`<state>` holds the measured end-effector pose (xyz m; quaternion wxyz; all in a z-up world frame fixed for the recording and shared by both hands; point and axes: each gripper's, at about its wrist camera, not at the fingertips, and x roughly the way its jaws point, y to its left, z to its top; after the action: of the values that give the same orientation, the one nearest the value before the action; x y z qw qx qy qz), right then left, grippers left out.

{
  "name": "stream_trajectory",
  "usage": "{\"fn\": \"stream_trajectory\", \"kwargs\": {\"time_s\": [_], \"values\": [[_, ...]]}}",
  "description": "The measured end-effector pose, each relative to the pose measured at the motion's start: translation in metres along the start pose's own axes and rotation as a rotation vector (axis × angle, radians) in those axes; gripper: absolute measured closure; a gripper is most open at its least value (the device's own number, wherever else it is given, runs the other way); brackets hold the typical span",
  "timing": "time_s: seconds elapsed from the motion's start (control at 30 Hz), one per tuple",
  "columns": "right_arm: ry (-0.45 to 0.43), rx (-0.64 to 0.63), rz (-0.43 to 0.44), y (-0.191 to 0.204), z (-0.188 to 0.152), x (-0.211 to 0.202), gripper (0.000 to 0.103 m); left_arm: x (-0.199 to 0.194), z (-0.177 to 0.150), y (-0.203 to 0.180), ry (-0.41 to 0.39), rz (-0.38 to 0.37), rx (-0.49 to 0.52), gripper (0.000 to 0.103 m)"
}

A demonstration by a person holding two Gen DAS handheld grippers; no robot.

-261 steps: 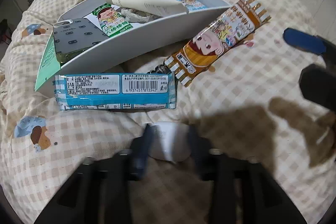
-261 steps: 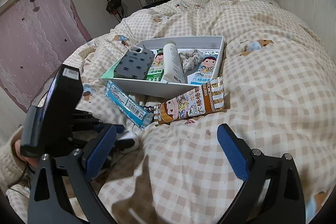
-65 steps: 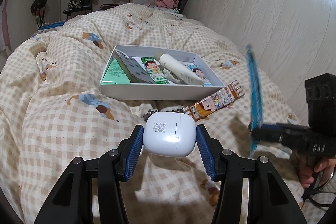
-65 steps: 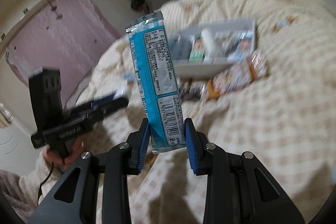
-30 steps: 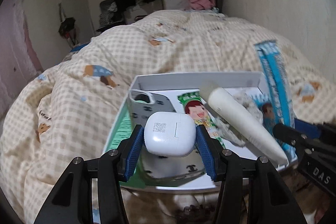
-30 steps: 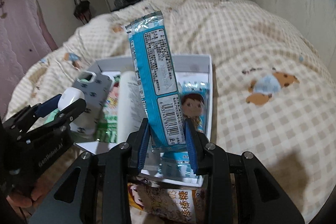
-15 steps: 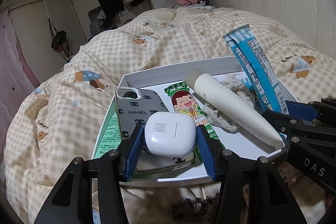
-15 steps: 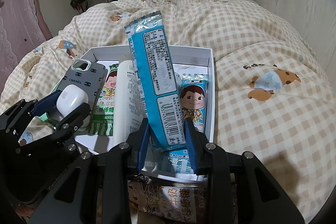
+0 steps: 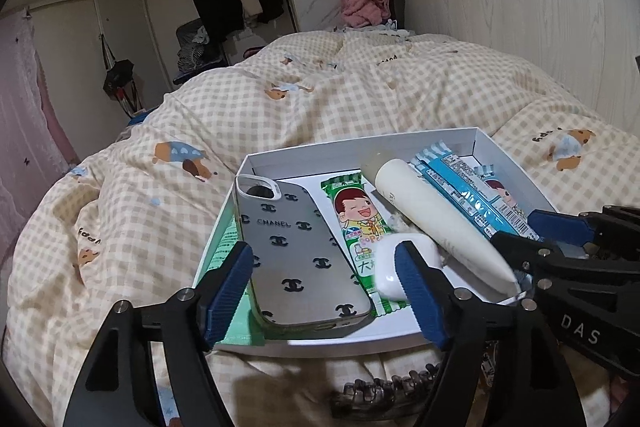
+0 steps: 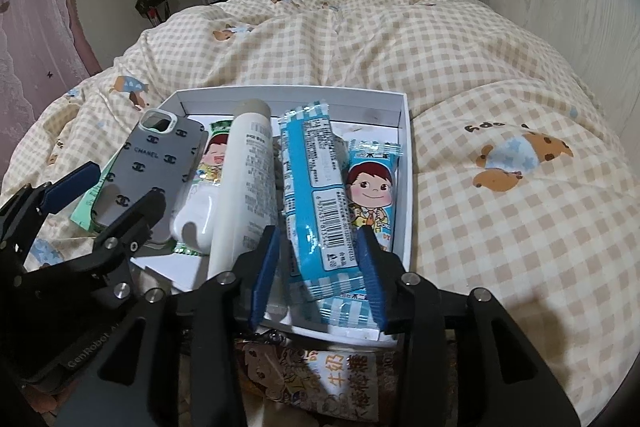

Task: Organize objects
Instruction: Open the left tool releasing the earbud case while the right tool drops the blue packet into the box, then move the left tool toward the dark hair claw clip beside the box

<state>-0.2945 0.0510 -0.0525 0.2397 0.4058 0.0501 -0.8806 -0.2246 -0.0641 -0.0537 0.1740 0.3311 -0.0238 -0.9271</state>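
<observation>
Both grippers, left (image 9: 324, 291) and right (image 10: 316, 263), spread open above the white box (image 10: 404, 163), releasing earbud case (image 9: 390, 267) and blue wafer packet (image 10: 320, 203); withdrawing seems next.

"CHANEL" on phone case (image 9: 296, 247); "DAS" on right tongs (image 9: 516, 231); "GenRobot" on left tongs (image 10: 116, 195).
</observation>
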Motion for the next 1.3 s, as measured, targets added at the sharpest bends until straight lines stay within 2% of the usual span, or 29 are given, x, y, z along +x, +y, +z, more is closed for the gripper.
{"fn": "stream_trajectory", "kwargs": {"time_s": [0.23, 0.3, 0.4, 0.43, 0.53, 0.6, 0.8, 0.9, 0.97, 1.13, 1.3], "values": [[-0.022, 0.003, 0.017, 0.003, -0.001, -0.005, 0.051, -0.008, -0.001, -0.001, -0.019, 0.015, 0.000, 0.027], [-0.071, 0.004, 0.008, 0.003, -0.002, -0.016, 0.047, -0.013, 0.001, 0.000, -0.042, 0.006, -0.004, 0.027], [-0.184, -0.001, 0.048, 0.005, -0.001, -0.043, 0.040, -0.024, 0.006, 0.005, -0.070, -0.021, -0.019, 0.027], [-0.213, -0.004, 0.056, 0.005, -0.001, -0.051, 0.037, -0.031, 0.008, 0.007, -0.085, -0.017, -0.024, 0.029], [-0.290, -0.016, 0.077, 0.005, 0.003, -0.078, 0.035, -0.071, 0.015, 0.011, -0.199, -0.038, 0.001, 0.033], [-0.324, -0.027, 0.083, 0.004, 0.009, -0.095, 0.034, -0.095, 0.021, 0.015, -0.244, -0.053, 0.015, 0.032], [-0.380, -0.089, 0.099, 0.009, 0.016, -0.146, 0.031, -0.144, 0.032, 0.041, -0.274, -0.174, -0.062, 0.026], [-0.386, -0.133, 0.104, 0.016, 0.010, -0.168, 0.028, -0.165, 0.028, 0.054, -0.289, -0.166, -0.103, 0.026], [-0.385, -0.172, 0.116, 0.023, 0.002, -0.181, 0.027, -0.183, 0.018, 0.063, -0.325, -0.147, -0.135, 0.026], [-0.382, -0.226, 0.225, 0.030, -0.017, -0.201, 0.020, -0.202, -0.008, 0.068, -0.269, -0.149, -0.162, 0.025], [-0.353, -0.193, 0.225, 0.025, -0.028, -0.189, 0.017, -0.186, -0.027, 0.065, -0.160, -0.178, -0.136, 0.025]]}}
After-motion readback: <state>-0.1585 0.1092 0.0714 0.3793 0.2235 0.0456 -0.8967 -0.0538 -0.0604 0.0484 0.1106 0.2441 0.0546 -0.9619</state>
